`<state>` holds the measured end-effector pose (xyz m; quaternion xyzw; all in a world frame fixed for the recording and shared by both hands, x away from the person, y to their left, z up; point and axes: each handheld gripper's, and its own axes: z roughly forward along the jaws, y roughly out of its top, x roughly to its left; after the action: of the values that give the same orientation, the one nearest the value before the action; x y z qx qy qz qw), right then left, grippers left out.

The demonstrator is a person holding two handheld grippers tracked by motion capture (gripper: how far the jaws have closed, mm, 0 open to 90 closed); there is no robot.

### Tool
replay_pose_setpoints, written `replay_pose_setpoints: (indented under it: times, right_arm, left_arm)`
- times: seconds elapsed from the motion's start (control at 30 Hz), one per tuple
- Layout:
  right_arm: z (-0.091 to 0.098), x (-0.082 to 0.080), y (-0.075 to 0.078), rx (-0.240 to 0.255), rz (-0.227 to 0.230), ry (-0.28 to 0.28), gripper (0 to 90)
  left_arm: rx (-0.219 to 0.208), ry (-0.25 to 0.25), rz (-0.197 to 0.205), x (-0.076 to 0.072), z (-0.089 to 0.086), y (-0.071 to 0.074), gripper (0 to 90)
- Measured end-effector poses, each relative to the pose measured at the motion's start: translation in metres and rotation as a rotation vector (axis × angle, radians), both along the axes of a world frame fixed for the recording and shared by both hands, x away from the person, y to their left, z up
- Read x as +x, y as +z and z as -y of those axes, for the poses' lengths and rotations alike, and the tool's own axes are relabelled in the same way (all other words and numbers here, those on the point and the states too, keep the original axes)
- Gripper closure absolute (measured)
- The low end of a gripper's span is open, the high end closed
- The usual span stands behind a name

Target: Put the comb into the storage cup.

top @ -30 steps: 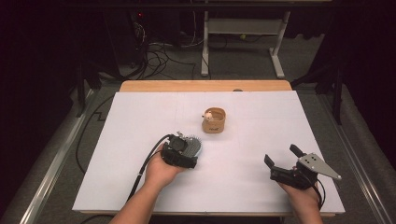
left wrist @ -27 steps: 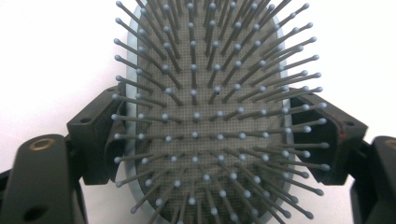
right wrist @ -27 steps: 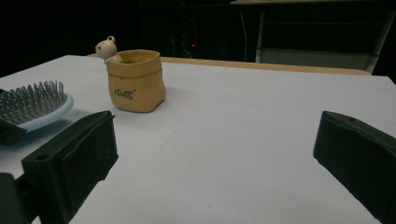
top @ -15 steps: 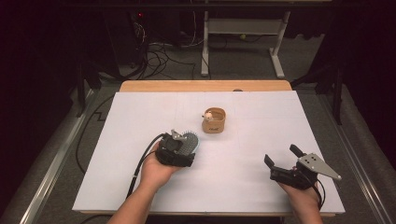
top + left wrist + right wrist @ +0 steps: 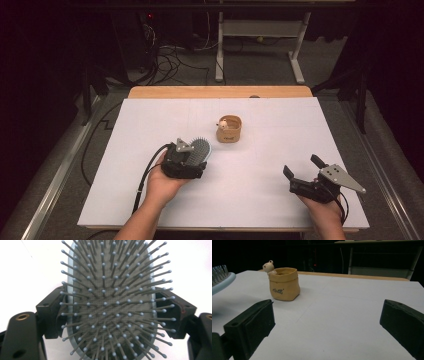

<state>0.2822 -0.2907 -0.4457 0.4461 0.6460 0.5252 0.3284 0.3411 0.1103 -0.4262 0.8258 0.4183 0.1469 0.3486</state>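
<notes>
Fingers of left gripper (image 5: 192, 156) clamp the hairbrush (image 5: 110, 302) by both side edges, bristles up, lifted off the bench (image 5: 150, 120) left of centre, likely for carrying. Right gripper (image 5: 305, 170) spread wide, empty, near front-right corner. Tan pouch (image 5: 283, 284) mid-bench.

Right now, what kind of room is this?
Probably a lab or workshop set up for recording: a table covered in plain white, tangled cables on the floor behind it, and dark surroundings with a metal stand.

Bag-shaped pot (image 5: 229, 131) sole obstacle mid-table (image 5: 280, 150); open surface around, right jaws wide, unobstructed.
</notes>
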Motion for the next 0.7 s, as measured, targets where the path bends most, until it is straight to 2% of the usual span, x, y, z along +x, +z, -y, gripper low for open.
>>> replay_pose_setpoints:
  times: [0.37,0.47,0.7]
  right_arm:
    - [-0.001,0.0,0.0,-0.001,-0.001,0.0,0.3]
    - [-0.001,0.0,0.0,-0.001,0.0,0.001,0.2]
    - [-0.001,0.0,0.0,-0.003,-0.001,0.001,0.3]
  left_arm:
    - [-0.048,0.005,0.055,-0.006,-0.009,0.007,21.0]
    - [-0.078,0.001,0.063,-0.007,-0.012,0.007,21.0]
    - [-0.113,0.0,0.082,-0.008,-0.016,0.007,21.0]
